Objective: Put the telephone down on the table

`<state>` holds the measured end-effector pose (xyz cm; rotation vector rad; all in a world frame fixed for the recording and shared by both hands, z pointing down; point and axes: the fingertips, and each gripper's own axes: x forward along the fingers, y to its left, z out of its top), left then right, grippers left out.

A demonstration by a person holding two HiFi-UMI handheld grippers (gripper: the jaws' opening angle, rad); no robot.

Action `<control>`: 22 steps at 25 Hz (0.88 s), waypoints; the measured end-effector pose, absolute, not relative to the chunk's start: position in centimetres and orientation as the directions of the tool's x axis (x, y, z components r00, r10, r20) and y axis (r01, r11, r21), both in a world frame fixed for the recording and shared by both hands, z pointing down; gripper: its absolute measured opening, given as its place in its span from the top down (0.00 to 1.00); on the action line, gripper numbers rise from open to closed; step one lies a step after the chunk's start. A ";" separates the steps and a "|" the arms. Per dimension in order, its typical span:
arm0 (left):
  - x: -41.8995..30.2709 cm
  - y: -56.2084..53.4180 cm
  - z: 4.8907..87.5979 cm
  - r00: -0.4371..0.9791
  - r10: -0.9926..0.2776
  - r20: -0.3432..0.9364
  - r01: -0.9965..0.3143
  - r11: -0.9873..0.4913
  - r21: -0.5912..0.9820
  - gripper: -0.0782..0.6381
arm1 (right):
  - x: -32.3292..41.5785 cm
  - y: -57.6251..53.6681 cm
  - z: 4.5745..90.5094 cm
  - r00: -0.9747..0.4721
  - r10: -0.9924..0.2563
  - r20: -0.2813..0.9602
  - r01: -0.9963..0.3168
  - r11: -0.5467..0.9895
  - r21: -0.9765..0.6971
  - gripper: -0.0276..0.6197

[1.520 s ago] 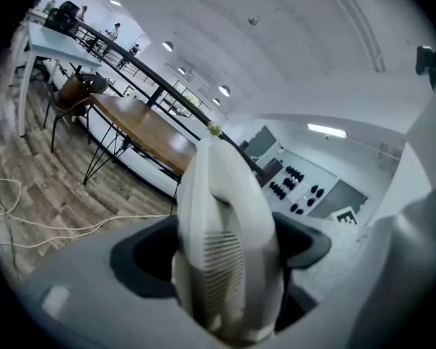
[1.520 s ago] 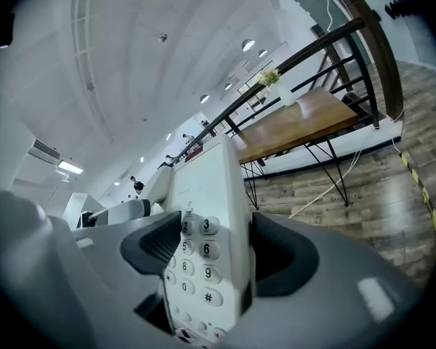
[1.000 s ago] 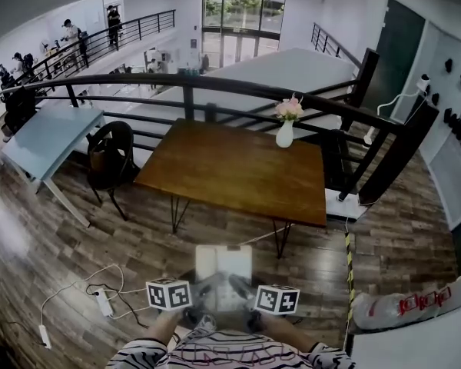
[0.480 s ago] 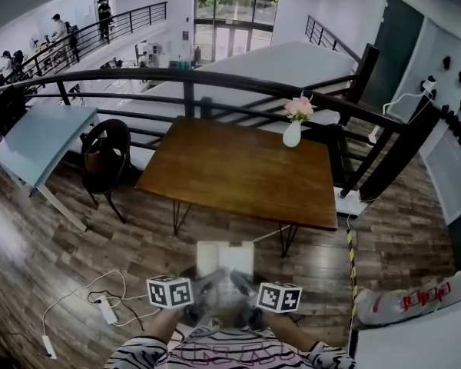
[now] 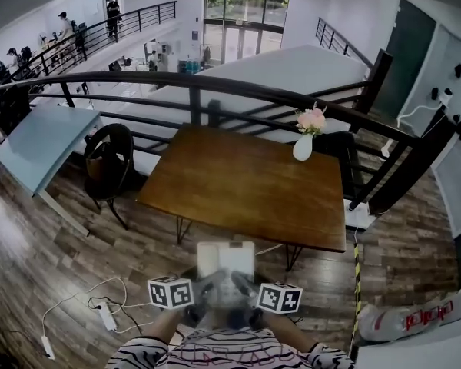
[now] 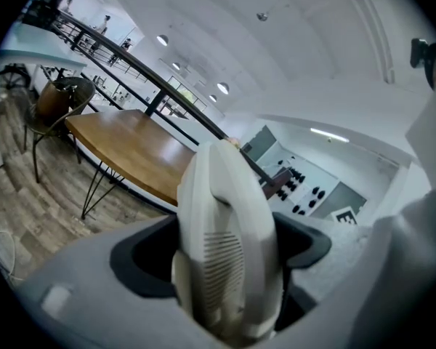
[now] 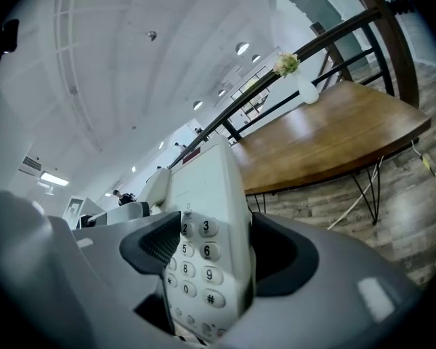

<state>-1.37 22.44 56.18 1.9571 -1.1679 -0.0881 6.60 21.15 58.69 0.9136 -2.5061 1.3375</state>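
- The left gripper [image 6: 225, 259] is shut tight on the left side of the white telephone [image 6: 225, 202]. Its two dark pads [image 6: 142, 260] press on the telephone from both sides.
- The right gripper [image 7: 216, 257] is shut tight on the right side of the same telephone. Its jaws pinch the part with the number buttons [image 7: 203, 251].
- Both grippers sit close together, low down and right in front of the person. Their jaws point forward and lean in toward each other.
- The person's striped sleeves [image 5: 223, 356] show just behind the grippers.
- The telephone is up in the air between the two grippers, over the wood floor [image 5: 54, 267]. It is near the front edge of the table but not on it.
- The brown table [image 5: 246, 179] stands ahead of the person.
- A white vase with pink flowers [image 5: 303, 146] stands near the table's far right corner.
- A black chair [image 5: 107, 160] stands just left of the table.
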 end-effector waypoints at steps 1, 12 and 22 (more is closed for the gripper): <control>-1.4 21.3 56.1 0.559 -0.759 0.334 -0.699 -0.215 0.682 0.32 | 6.5 20.0 58.7 -0.805 -0.434 0.404 -0.578 0.420 -0.700 0.49; -0.4 8.4 55.9 0.521 -0.785 0.335 -0.713 -0.185 0.676 0.32 | 7.3 6.6 58.3 -0.831 -0.398 0.388 -0.546 0.457 -0.702 0.49; 0.8 0.4 56.5 0.497 -0.799 0.338 -0.729 -0.174 0.662 0.32 | 8.5 -1.7 59.1 -0.844 -0.371 0.387 -0.530 0.473 -0.703 0.49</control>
